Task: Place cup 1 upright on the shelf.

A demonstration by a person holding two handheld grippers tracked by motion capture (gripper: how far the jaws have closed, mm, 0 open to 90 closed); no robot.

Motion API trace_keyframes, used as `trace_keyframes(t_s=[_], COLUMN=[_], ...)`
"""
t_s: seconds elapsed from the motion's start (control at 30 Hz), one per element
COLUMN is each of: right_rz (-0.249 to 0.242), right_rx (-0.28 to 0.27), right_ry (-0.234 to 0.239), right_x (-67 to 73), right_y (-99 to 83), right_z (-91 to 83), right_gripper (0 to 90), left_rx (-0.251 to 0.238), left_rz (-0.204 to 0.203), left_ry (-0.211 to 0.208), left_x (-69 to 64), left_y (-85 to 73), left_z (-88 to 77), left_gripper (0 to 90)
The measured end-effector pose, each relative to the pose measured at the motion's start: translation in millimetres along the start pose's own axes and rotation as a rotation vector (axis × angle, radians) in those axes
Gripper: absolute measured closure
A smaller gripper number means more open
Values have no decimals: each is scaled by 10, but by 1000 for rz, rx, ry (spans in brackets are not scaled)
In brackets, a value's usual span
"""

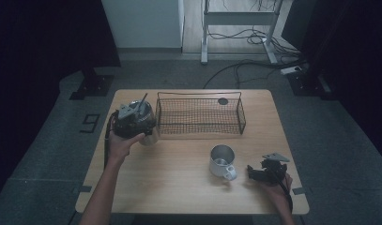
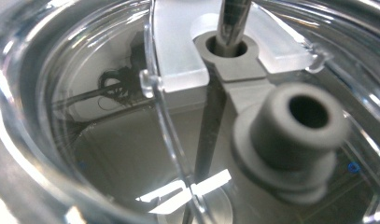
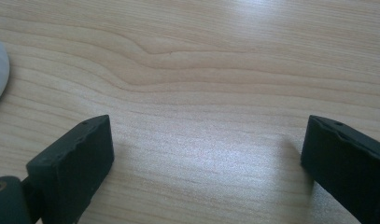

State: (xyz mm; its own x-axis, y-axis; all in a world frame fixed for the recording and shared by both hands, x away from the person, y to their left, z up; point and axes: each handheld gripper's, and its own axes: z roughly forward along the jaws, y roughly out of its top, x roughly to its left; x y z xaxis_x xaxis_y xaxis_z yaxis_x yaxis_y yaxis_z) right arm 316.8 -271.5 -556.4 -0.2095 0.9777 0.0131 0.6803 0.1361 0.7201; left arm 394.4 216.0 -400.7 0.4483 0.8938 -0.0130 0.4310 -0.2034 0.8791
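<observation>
A steel tumbler [image 1: 150,137] with a clear lid [image 2: 178,60] stands at the table's left, just left of the wire basket [image 1: 198,93]. A metal straw [image 2: 232,18] passes through the lid's grey seal, and a grey rubber stopper [image 2: 295,135] sits beside it. My left gripper [image 1: 132,123] is pressed over the tumbler's top, its jaws hidden. A steel mug [image 1: 222,161] with a white handle stands at the front right. My right gripper [image 3: 206,144] lies low on the wood just right of the mug, jaws wide apart with nothing between them.
The wooden table [image 1: 179,192] has bare wood in front of the basket. The black wire basket holds a small dark round thing [image 1: 223,101] at its far right. Beyond the table are a metal desk frame [image 1: 205,42] and cables on the floor.
</observation>
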Motion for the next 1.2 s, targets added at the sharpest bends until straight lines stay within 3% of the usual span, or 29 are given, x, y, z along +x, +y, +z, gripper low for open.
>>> trace_keyframes(t_s=[0.53, 1.2], right_rz=[-1, 0], right_rx=[-3, -4], right_ry=[0, -2], right_x=[-1, -2], right_y=[-1, -1], right_z=[2, 1], right_gripper=[23, 26], left_rx=[-20, -21], left_rz=[5, 8], left_ry=[-8, -26], left_x=[-52, -67], left_y=[172, 268], left_z=[14, 207], left_gripper=[41, 41])
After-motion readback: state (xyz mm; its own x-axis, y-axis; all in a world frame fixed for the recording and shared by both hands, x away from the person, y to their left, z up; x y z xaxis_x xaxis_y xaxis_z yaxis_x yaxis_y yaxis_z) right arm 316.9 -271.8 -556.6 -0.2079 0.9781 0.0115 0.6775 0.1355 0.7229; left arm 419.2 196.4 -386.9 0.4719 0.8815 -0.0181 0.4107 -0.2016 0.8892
